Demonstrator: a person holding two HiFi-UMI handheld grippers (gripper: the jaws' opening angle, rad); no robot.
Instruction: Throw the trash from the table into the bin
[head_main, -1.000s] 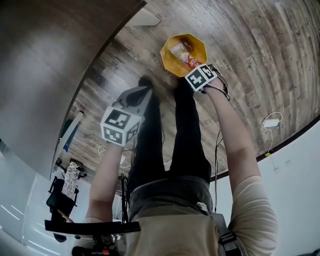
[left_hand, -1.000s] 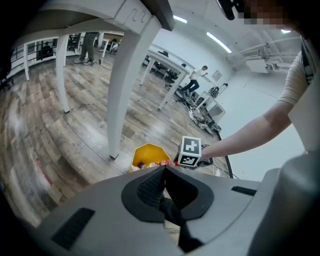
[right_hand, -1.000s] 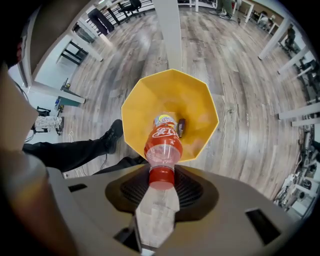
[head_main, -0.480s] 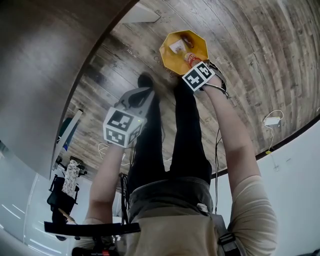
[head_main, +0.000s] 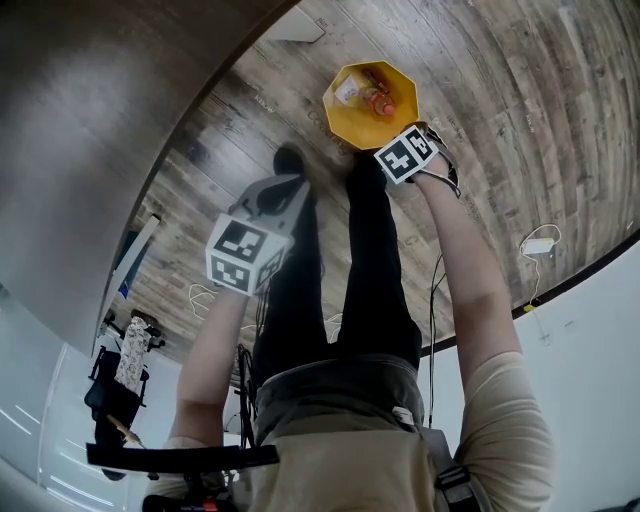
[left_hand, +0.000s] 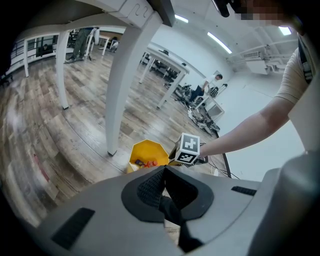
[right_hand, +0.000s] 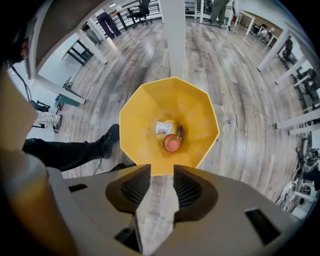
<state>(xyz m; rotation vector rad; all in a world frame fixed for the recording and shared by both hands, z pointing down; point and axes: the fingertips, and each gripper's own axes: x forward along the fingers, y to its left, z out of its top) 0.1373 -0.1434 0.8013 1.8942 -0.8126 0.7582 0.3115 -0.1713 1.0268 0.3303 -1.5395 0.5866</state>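
Note:
A yellow bin (head_main: 392, 128) stands on the wooden floor in front of the person's feet. Inside it lie an orange bottle (right_hand: 172, 143), a white wrapper (right_hand: 162, 127) and a small dark piece (right_hand: 180, 132). My right gripper (right_hand: 159, 172) hangs straight down over the bin's near rim (right_hand: 165, 167), open, with only floor showing between its pads. In the head view its marker cube (head_main: 406, 153) sits just beside the bin. My left gripper (left_hand: 165, 172) is shut and empty, held back over the legs (head_main: 275, 192). From there I see the bin (left_hand: 145, 152).
A white table leg (right_hand: 172, 35) stands just behind the bin, and again (left_hand: 120, 85) in the left gripper view. The person's black shoe (right_hand: 107, 140) is left of the bin. A white adapter with cable (head_main: 540, 245) lies on the floor at right. Desks and chairs stand far off.
The orange bottle has settled deeper into the bin, away from the right gripper. The right gripper's cube has drifted slightly to the right. The left gripper has stayed put.

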